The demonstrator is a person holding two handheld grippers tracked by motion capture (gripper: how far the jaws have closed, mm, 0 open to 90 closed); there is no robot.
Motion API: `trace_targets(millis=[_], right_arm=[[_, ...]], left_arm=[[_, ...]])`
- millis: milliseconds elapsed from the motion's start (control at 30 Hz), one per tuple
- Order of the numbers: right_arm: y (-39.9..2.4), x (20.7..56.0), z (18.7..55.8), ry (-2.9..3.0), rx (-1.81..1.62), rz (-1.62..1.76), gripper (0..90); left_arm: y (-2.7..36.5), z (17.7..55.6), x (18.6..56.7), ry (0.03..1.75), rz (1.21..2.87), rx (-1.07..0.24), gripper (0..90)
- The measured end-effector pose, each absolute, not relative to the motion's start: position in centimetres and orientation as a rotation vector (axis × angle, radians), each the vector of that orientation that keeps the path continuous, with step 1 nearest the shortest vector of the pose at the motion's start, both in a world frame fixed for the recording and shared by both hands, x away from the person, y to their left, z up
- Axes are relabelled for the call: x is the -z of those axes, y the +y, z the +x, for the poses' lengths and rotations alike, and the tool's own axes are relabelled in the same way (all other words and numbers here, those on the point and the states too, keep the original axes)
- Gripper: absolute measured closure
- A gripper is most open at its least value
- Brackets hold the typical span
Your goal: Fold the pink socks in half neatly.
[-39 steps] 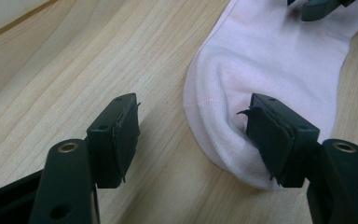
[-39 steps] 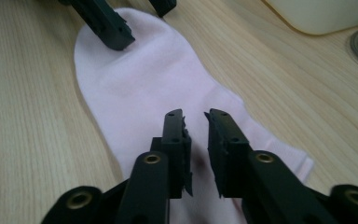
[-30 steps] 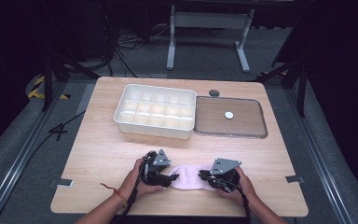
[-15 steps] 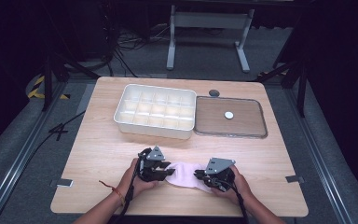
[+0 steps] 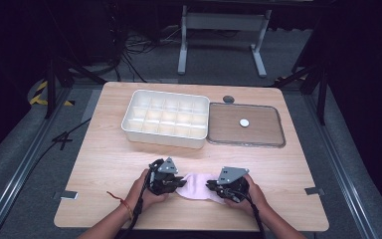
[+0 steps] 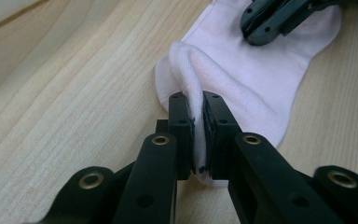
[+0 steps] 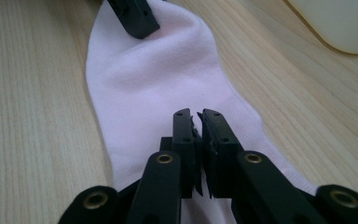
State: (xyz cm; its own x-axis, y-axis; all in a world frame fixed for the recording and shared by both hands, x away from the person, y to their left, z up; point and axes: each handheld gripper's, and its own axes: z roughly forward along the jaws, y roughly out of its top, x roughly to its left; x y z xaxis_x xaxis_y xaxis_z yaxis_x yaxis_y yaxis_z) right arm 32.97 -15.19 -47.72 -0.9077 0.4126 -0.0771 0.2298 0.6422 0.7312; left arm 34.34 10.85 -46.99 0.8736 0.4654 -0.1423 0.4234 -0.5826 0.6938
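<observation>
Fingers of left gripper [image 6: 199, 126] pinch pink sock [image 6: 251, 79]

Your left gripper [image 6: 198, 109] has just been closing its jaws, and now they pinch a fold of the pink sock [image 6: 251, 74] between them. A second ago that end of the sock lay flat on the table [image 5: 104, 164]. Now it is bunched up into a little ridge.

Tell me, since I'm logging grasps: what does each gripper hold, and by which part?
Left gripper: pink sock, pinched by a raised fold at its end. Right gripper: shut at the sock's opposite end; whether it pinches fabric cannot be told.
</observation>
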Motion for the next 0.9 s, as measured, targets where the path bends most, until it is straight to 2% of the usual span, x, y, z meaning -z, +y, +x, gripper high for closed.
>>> trace_targets(millis=[267,533,667,900], right_arm=[[-15.0,47.7,33.5,2.635,-1.125,0.512,84.1],[-15.0,47.7,33.6,2.634,-1.116,0.509,84.1],[-14.9,47.7,33.6,2.635,-1.116,0.51,84.1],[-14.8,47.6,33.7,2.636,-1.111,0.511,84.1]], left_arm=[[10.4,34.2,45.6,0.61,2.222,-0.099,83.4],[9.2,34.2,44.7,0.623,2.249,-0.168,83.3],[9.2,34.3,44.4,0.629,2.215,-0.161,83.1],[9.4,34.2,44.3,0.602,2.253,-0.147,83.0]])
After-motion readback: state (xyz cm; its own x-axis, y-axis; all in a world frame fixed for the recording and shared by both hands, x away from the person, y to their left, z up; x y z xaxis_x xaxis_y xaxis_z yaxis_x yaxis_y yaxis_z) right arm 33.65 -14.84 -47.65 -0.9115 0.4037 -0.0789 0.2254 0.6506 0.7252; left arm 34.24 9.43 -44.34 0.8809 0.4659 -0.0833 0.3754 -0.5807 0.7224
